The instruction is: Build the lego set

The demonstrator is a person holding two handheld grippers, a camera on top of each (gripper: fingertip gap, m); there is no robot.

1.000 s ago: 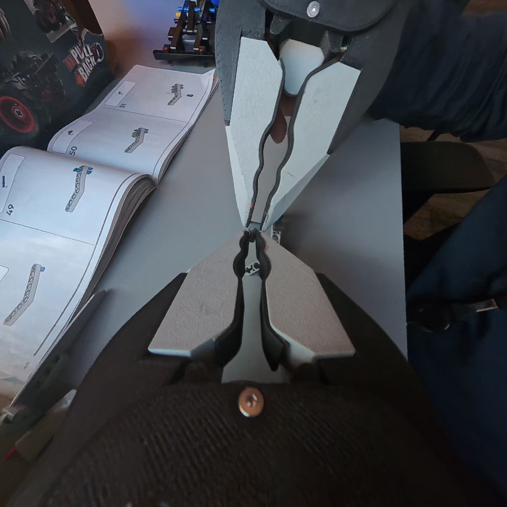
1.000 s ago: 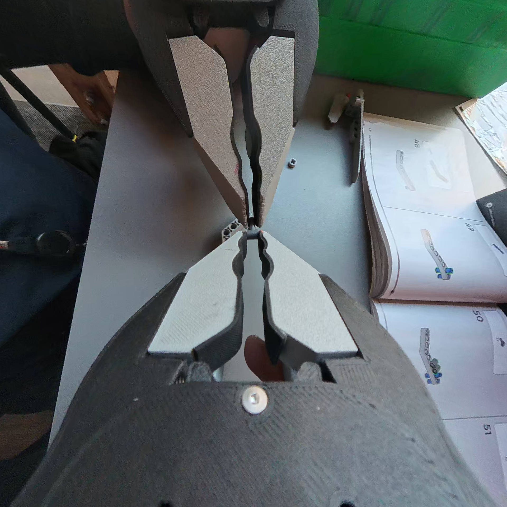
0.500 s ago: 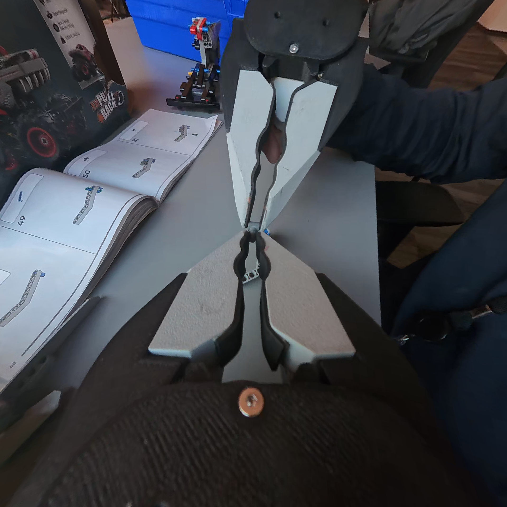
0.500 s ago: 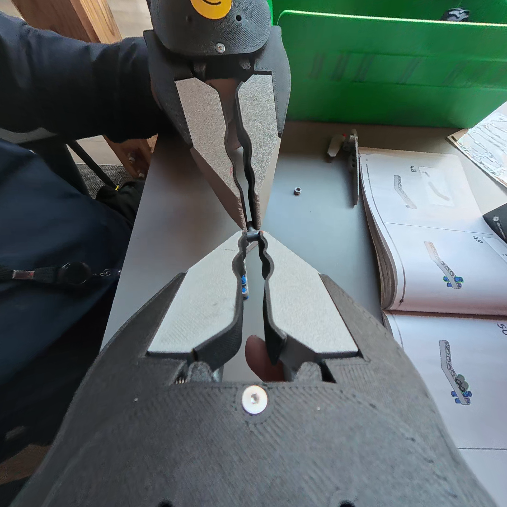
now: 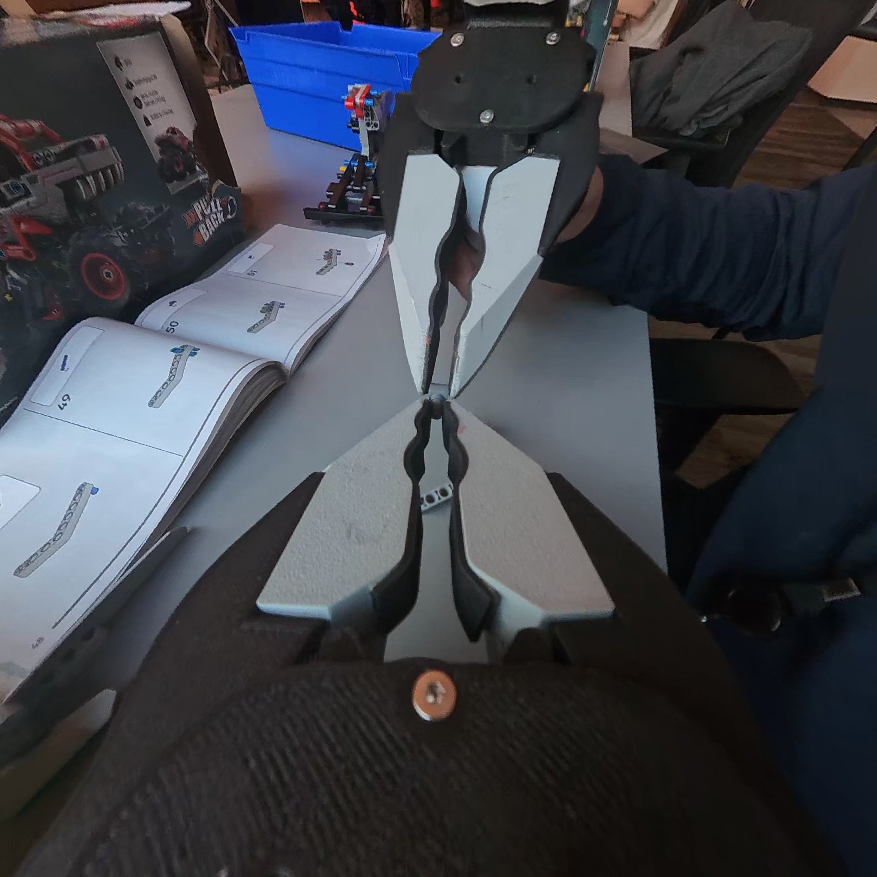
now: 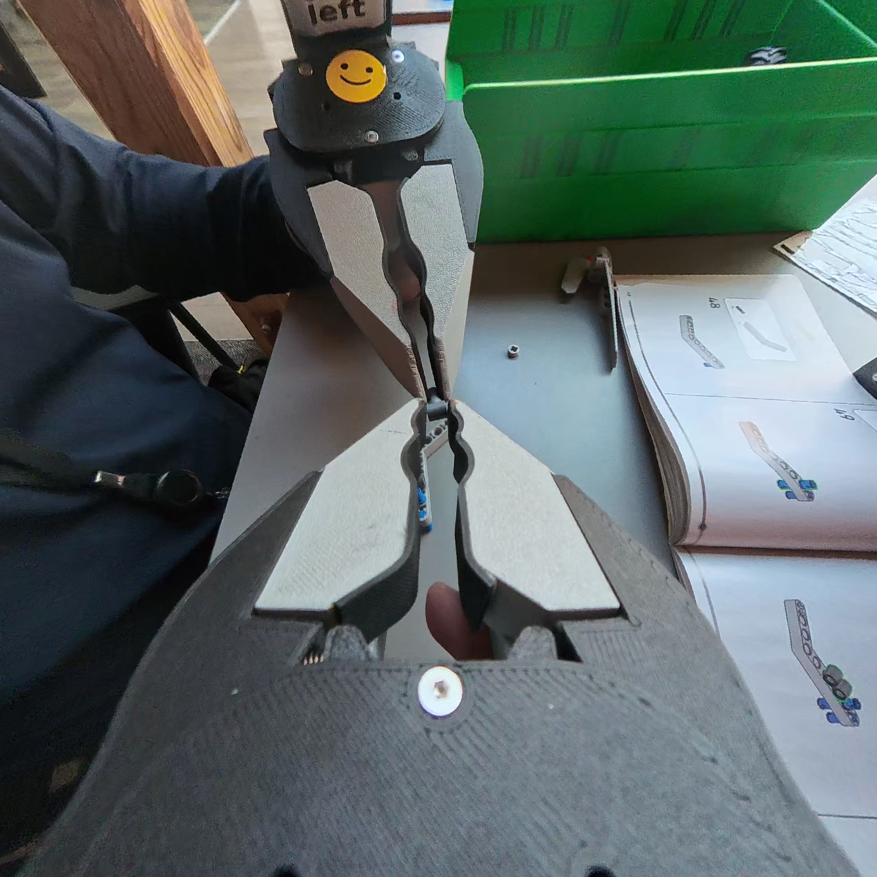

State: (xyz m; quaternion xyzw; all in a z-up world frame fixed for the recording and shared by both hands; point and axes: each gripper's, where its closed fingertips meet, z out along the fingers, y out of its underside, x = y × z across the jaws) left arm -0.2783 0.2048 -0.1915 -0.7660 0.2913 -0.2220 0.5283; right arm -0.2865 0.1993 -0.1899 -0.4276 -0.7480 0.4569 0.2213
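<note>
My left gripper (image 5: 435, 412) and my right gripper (image 6: 435, 414) meet tip to tip above the grey table (image 5: 560, 427). Both are shut on one small dark grey lego piece (image 6: 434, 407), which also shows in the left wrist view (image 5: 435, 400). The right gripper (image 5: 439, 390) comes in from above in the left wrist view; the left gripper (image 6: 431, 390) does so in the right wrist view. A light grey lego beam (image 6: 426, 493) with blue pins lies on the table below, seen between the fingers, also in the left wrist view (image 5: 435, 498).
An open instruction booklet (image 5: 142, 379) lies beside the grippers, also in the right wrist view (image 6: 759, 403). Beyond it are the set's box (image 5: 95, 190), a part-built lego chassis (image 5: 356, 185) and a blue bin (image 5: 322, 80). Green bins (image 6: 664, 142), a small round piece (image 6: 513, 351) and grey parts (image 6: 593, 284) lie ahead. My two grippers' fingertips are within a few centimetres of each other.
Both grippers have risen together away from the table, still tip to tip on the small piece. The grey beam now shows lower down between the fingers.
</note>
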